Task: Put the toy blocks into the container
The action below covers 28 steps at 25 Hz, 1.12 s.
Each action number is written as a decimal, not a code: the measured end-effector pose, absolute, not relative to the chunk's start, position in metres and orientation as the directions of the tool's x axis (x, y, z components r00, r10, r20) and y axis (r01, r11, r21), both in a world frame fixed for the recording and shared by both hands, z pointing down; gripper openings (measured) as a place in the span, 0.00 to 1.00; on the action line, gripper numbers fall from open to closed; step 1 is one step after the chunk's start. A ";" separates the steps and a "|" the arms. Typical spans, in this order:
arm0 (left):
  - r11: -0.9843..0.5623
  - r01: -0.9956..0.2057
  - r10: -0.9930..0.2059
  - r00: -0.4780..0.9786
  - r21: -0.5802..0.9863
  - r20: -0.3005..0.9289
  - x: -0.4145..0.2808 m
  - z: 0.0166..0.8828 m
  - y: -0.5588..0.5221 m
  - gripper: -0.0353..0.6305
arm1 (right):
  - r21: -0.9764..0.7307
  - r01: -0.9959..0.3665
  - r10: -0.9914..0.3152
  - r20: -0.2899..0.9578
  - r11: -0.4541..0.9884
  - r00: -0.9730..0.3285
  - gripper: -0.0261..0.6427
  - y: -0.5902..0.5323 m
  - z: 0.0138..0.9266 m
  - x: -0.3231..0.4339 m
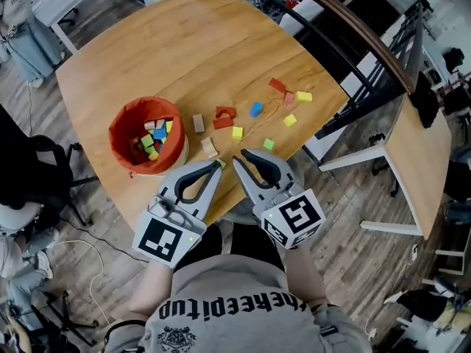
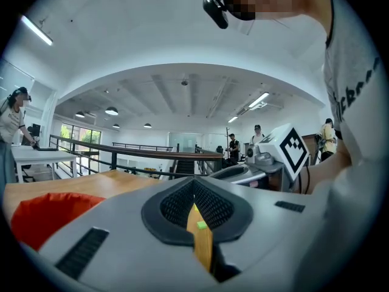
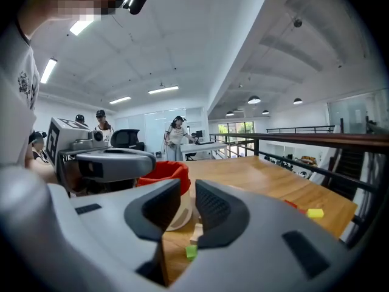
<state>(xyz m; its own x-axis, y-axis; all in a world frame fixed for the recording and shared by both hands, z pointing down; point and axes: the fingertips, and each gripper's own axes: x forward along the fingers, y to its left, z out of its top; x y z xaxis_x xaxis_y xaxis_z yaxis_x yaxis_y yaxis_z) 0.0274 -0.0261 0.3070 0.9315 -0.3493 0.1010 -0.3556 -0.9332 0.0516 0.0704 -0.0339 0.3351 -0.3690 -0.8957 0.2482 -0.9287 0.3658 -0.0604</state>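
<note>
— Well, what do we see in the head view?
— We see an orange container on the left of the wooden desk. Some toy blocks are in it. More loose blocks lie on the desk to its right. Our left tongs and right tongs are over the near edge.

— And in the left gripper view?
— Our left tongs are pressed together, with nothing in them. The container is low on the left.

— And in the right gripper view?
— Our right tongs are spread a little and hold nothing. A green block lies past the gap, with a wooden block behind it. The container is further back.
</note>
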 end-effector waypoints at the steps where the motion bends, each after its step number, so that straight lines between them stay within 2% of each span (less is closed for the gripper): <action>1: -0.930 -0.363 -0.357 0.929 0.057 0.102 0.026 0.309 -0.030 0.07 | -0.061 -0.927 -0.890 0.262 0.370 -0.373 0.17 -0.038 0.341 0.070; 15: -0.835 -0.537 -0.522 0.842 0.117 0.137 -0.003 0.328 -0.067 0.07 | -0.094 -0.849 -0.724 0.479 0.520 -0.496 0.24 -0.073 0.432 0.054; 28: -0.793 -0.589 -0.561 0.806 0.158 0.189 -0.015 0.347 -0.076 0.07 | -0.137 -0.815 -0.590 0.624 0.562 -0.512 0.27 -0.067 0.507 0.050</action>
